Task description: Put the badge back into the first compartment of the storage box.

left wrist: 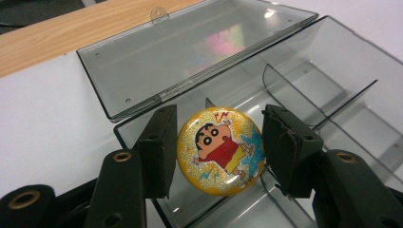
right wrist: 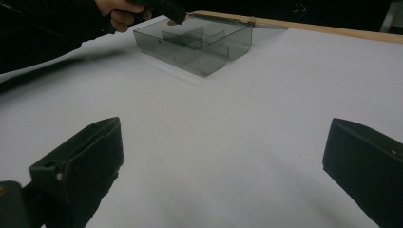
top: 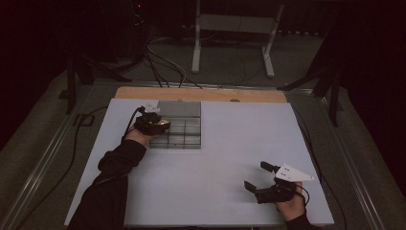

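Badge: one round, glossy yellow pin (left wrist: 220, 151) with a glittery cartoon boy, gripped at its edges by your left gripper (left wrist: 216, 152), hovering above the box's near corner.
Box: one smoky clear plastic case (left wrist: 328, 90), hinged lid (left wrist: 190, 52) flung flat, thin dividers forming several compartments; those visible hold nothing.
Right gripper: yours (top: 260, 178), jaws spread wide, holding nothing, over the white table (top: 225, 158).
Edge: bare wood strip (top: 201, 94).

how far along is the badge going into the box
Done: the box lies with its lid flipped open, and the left claw is shut on the badge above a near compartment. In hand: carrying it in. Left: lower and release it. The right claw rests open on the table.
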`<action>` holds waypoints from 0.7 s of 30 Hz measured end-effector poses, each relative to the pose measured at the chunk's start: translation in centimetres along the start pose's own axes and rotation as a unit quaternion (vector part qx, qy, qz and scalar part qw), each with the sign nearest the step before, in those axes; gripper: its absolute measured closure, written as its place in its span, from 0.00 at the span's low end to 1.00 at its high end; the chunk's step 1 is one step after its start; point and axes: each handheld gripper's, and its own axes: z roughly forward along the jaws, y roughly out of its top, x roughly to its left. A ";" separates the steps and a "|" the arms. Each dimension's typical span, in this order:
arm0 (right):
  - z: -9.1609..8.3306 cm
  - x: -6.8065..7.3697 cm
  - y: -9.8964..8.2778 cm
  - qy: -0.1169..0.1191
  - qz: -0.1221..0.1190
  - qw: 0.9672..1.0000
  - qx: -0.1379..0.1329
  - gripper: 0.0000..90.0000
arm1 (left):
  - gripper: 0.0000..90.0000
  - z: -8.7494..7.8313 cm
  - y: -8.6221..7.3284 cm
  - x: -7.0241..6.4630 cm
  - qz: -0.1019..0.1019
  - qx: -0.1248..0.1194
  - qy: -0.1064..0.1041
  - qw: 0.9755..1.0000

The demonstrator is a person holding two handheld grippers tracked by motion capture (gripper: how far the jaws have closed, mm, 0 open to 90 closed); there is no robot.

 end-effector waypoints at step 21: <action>0.0 0.0 0.0 -0.001 0.000 1.000 0.005 0.00 | 0.54 0.4 -0.3 -0.4 0.016 -0.005 0.024 1.000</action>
